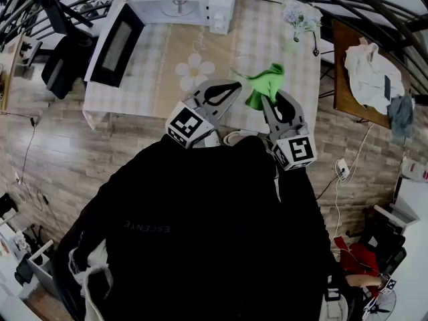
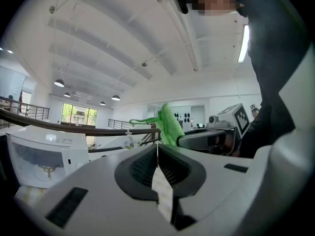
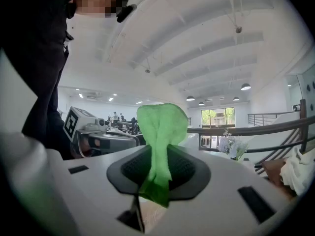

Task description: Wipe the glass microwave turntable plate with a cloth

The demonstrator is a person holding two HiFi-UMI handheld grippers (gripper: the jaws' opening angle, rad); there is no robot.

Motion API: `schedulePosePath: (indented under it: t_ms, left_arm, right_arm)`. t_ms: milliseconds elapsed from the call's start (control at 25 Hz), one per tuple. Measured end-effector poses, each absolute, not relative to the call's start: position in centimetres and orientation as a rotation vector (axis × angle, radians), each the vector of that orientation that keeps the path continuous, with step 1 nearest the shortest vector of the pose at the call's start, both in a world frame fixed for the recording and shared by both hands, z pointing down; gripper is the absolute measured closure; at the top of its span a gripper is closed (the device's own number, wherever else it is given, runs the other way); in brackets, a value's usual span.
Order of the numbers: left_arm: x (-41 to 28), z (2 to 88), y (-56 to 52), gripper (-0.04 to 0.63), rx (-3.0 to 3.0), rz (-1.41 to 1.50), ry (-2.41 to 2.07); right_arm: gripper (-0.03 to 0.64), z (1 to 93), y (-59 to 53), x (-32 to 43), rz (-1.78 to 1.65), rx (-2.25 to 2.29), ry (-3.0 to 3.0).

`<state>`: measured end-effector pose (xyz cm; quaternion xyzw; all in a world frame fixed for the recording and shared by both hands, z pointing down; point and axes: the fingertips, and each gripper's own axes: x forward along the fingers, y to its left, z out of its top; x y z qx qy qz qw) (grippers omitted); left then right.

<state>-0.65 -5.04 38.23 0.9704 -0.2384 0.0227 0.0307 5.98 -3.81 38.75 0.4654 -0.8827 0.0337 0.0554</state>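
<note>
My right gripper (image 1: 269, 101) (image 3: 158, 157) is shut on a bright green cloth (image 1: 265, 85) (image 3: 160, 132), which sticks up out of its jaws. My left gripper (image 1: 232, 85) (image 2: 157, 154) sits just to its left, jaws closed on a thin clear edge that looks like the glass turntable plate (image 2: 157, 149). The plate is seen edge-on there. In the head view it is only a faint clear arc (image 1: 241, 64) beside the cloth. Both grippers hang over the near edge of the table, tips close together and tilted upward.
A white microwave (image 1: 180, 2) stands at the back of the checked table (image 1: 294, 59) with its door (image 1: 117, 42) swung open to the left. A flower-print mat (image 1: 194, 69) lies in front. A vase of flowers (image 1: 299, 17) stands back right. A side table (image 1: 348, 92) holds clothes.
</note>
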Motion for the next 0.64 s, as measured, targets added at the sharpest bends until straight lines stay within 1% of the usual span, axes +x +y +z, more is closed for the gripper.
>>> schedulePosePath:
  t_ms: [640]
  left_arm:
    - [-1.24, 38.56, -5.57, 0.574, 2.974, 0.059, -0.745]
  right_arm:
    - [0.511, 39.17, -4.27, 5.32, 0.137, 1.423, -2.678]
